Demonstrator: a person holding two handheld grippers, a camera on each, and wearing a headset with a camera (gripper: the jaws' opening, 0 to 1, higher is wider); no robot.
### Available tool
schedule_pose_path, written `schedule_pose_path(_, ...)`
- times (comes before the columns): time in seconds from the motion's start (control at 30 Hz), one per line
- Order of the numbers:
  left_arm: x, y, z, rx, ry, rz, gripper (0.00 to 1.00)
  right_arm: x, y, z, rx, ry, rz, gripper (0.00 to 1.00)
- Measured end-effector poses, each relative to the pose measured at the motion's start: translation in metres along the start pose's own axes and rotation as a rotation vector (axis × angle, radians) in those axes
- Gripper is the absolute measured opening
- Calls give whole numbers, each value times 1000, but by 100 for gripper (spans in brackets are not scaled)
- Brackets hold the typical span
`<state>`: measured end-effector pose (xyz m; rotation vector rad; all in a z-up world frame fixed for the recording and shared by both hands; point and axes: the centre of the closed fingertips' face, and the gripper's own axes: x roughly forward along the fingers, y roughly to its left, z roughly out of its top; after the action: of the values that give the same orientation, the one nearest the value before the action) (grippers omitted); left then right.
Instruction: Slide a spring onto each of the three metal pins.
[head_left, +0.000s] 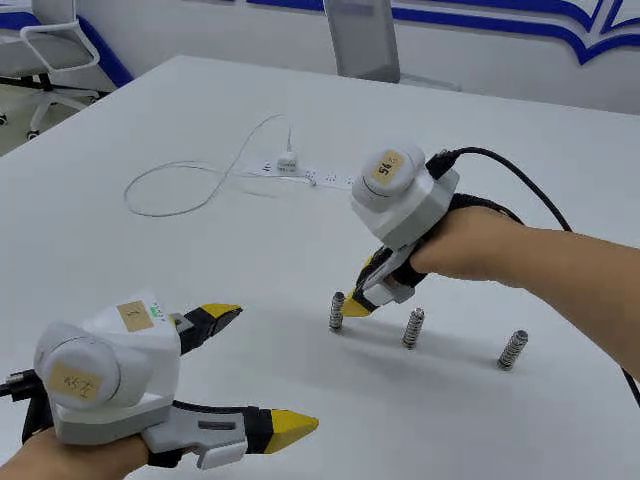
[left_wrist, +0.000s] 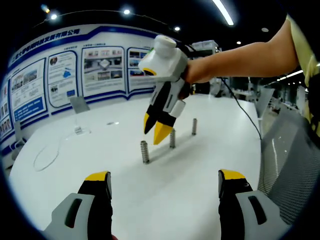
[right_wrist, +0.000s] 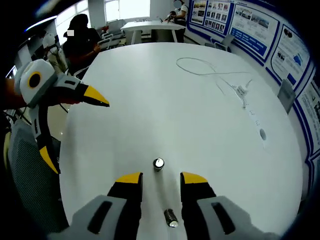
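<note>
Springs (head_left: 413, 327) stand upright, seemingly seated; right tongs (right_wrist: 161, 176) crowd one; cable (head_left: 180, 190) beyond.

Office room, white walls striped with blue.
A grey chair (head_left: 365, 40) stands behind the white surface (head_left: 150, 120); posters (left_wrist: 105, 67) line the wall (left_wrist: 120, 42) under ceiling lights (left_wrist: 222, 11).

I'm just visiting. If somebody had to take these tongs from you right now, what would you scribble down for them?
Left tongs: open, empty, low over the table, off to the side of the work.
Right tongs: open, empty, tips close beside the left pin.
The pins stand in a row on the table: left pin, middle pin, right pin.
Done: each pin looks to carry one of the springs.
Left: probably only a check that every spring sits fully down.
</note>
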<state>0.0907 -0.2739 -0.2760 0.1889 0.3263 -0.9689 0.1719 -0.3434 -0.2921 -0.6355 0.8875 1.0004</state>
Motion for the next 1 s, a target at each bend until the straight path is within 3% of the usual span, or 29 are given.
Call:
schedule_pose_path(0.6, 5, -6, 5, 3, 2, -21, 90, -21, -17, -23, 20, -105, -68, 59)
schedule_pose_path(1.0, 8, -8, 8, 3, -4, -27, 90, -49, -27, -44, 68, -177, -137, 65)
